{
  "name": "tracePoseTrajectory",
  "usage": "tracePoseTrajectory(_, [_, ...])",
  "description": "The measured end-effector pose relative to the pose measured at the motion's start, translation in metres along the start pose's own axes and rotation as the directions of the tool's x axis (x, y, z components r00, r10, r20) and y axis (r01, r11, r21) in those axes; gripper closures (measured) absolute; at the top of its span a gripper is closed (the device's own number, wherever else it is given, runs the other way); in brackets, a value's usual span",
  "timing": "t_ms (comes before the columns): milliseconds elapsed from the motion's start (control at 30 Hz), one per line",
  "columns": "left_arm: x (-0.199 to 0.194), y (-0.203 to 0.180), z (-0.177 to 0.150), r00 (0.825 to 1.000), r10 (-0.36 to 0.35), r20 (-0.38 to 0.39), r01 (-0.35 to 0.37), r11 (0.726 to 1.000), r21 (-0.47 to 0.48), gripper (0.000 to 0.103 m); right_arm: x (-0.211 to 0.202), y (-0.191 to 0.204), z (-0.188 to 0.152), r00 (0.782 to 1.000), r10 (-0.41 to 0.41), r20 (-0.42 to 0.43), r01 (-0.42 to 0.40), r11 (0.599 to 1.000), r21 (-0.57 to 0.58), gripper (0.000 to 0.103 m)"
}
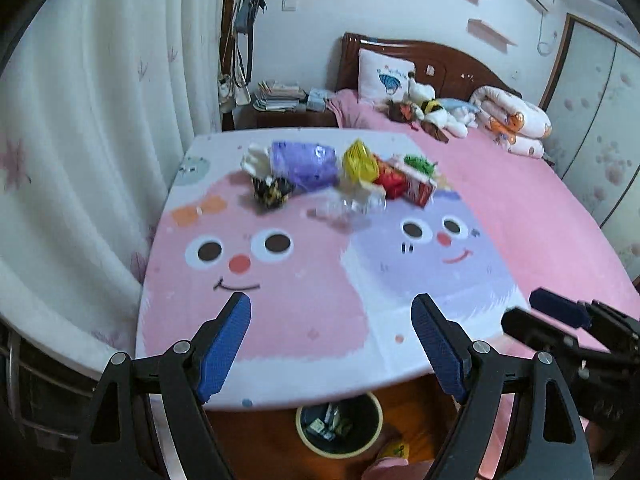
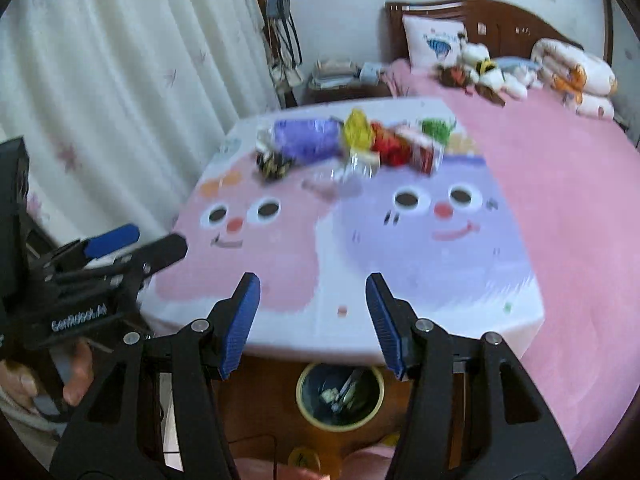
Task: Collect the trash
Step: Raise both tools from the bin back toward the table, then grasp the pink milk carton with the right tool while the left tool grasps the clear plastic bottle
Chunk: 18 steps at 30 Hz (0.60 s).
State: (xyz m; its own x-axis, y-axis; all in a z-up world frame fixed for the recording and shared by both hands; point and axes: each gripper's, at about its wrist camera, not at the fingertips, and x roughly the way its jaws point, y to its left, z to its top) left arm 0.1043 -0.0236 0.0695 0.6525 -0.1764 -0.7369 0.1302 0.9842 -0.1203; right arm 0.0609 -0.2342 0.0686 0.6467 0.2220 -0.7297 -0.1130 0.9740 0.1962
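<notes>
So the trash pile (image 1: 340, 176) sits at the far end of the table (image 1: 304, 320), strung out in a row left to right, straight ahead of both grippers and well apart from them. The left gripper (image 1: 332, 312) and right gripper (image 2: 312, 292) both have their jaws apart and empty, neither clearly nearer. One bin (image 2: 340, 396) waits on the floor below the near edge. I count roughly eight pieces, too blurry to be sure.

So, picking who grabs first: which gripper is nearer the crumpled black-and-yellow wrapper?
Left, narrowly. The left gripper sits almost straight in front of the wrapper; the right gripper is farther to its right.
</notes>
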Motion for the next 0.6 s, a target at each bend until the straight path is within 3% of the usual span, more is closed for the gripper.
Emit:
tracePoseTrajectory(200, [0.018, 0.006, 0.034, 0.999, -0.011, -0.032, 0.009, 0.998, -0.069, 0.019, 0.019, -0.015, 0.049, 1.000, -0.025, 0.016, 0.026, 0.998, -0.053, 0.051])
tracePoseTrajectory(433, [0.097, 0.005, 0.067, 0.994, -0.028, -0.104, 0.003, 0.973, -0.230, 0.019, 0.083, -0.078, 0.109, 0.999, 0.010, -0.050, -0.015, 0.995, -0.095, 0.051])
tracePoseTrajectory(600, [0.168, 0.004, 0.088, 0.986, -0.021, -0.165, -0.042, 0.929, -0.368, 0.023, 0.149, -0.132, 0.158, 0.989, 0.045, -0.144, -0.064, 0.989, -0.136, 0.051])
